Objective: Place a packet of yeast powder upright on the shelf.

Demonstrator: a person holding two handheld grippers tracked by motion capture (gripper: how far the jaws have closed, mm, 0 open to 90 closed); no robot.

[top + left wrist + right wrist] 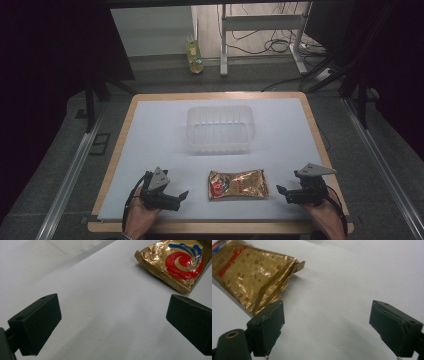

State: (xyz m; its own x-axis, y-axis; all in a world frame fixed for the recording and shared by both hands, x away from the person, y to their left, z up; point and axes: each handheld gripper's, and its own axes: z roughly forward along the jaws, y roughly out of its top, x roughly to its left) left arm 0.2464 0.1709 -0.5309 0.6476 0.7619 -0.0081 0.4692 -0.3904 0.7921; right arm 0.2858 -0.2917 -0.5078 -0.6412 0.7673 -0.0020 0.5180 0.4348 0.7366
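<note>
The clear ribbed plastic tub sits empty. Just nearer than it lies a crinkled gold foil snack packet. Flanking the packet, the left gripper and right gripper both gape wide, holding nothing.

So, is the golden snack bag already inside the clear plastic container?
No, the snack bag lies flat on the white sheet, in front of the empty container.

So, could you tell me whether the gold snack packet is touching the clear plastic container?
Apart. The high view shows a strip of bare white tabletop between the gold snack packet and the clear plastic container behind it.
</note>
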